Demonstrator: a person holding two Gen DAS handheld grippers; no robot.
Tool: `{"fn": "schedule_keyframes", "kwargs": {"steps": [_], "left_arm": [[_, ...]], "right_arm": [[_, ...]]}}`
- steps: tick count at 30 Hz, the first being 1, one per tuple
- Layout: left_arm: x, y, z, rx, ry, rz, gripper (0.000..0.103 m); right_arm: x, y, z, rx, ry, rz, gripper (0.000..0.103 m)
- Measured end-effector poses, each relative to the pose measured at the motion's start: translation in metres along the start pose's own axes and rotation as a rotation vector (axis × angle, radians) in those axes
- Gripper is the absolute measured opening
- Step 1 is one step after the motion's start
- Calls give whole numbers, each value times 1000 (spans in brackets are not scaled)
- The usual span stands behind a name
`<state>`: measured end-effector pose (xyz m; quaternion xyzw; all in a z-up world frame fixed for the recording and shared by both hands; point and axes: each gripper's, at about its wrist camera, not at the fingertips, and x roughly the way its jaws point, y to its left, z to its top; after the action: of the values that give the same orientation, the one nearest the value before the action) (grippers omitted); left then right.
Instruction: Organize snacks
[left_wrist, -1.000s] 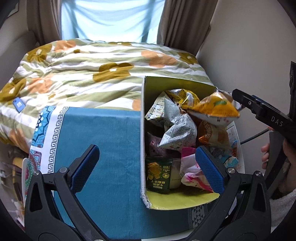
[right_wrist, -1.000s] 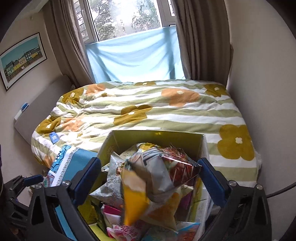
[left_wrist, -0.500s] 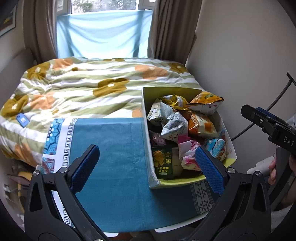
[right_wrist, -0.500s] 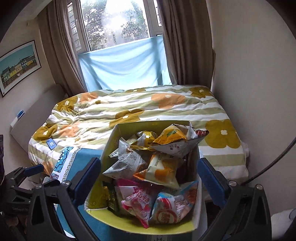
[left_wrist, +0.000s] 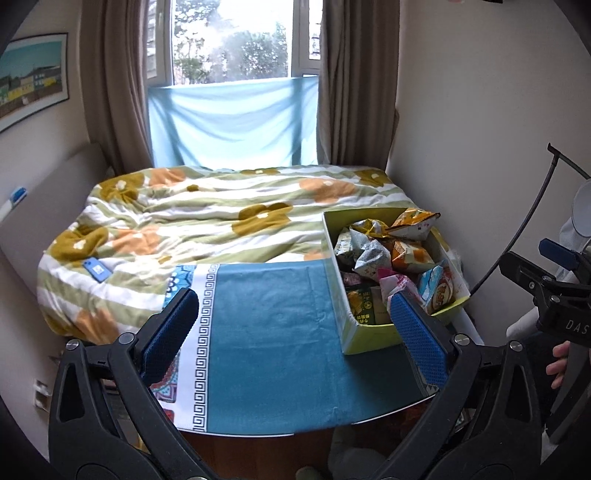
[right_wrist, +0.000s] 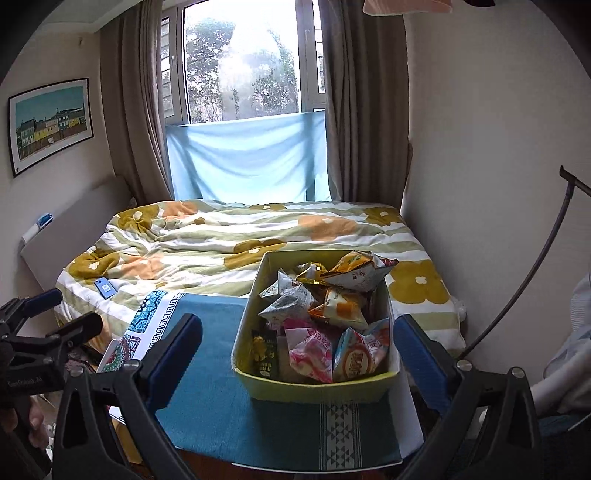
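A yellow-green cardboard box (left_wrist: 369, 338) (right_wrist: 314, 391) full of several snack packets stands on the right side of a blue cloth-covered table (left_wrist: 273, 332) (right_wrist: 221, 406). An orange chip bag (right_wrist: 354, 273) (left_wrist: 413, 221) lies on top of the pile at the back. A pink packet (right_wrist: 312, 350) and a blue-orange packet (right_wrist: 356, 354) lie at the front. My left gripper (left_wrist: 295, 332) is open and empty, pulled back over the table's near edge. My right gripper (right_wrist: 297, 354) is open and empty, back from the box's front.
A bed with a flowered quilt (left_wrist: 221, 221) lies behind the table, with a small blue card (left_wrist: 96, 269) on it. A wall stands close on the right (right_wrist: 480, 147). Window and curtains are at the back. A black cable (right_wrist: 532, 273) hangs at right.
Both grippers have pulled back and up from the box. The orange chip bag that hung by the right gripper now lies on top of the pile in the box.
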<state>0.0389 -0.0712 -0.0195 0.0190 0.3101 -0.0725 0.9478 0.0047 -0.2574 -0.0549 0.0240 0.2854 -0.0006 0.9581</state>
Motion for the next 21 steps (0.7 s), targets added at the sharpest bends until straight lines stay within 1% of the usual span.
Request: {"fn": "schedule_keyframes", "kwargs": {"steps": [4,11,21], "left_arm": [[-15,4,-7,3,-15,3,103],[-24,3,-12,5,-25,-2,103],[-21,6,-12,-13,-23,0,103]], "right_arm": [[-17,8,-15,7,-6,-46,103],[-30,13,-20,22,-24,-49,103],[-33,20,-19,10,-32,-43,103]]}}
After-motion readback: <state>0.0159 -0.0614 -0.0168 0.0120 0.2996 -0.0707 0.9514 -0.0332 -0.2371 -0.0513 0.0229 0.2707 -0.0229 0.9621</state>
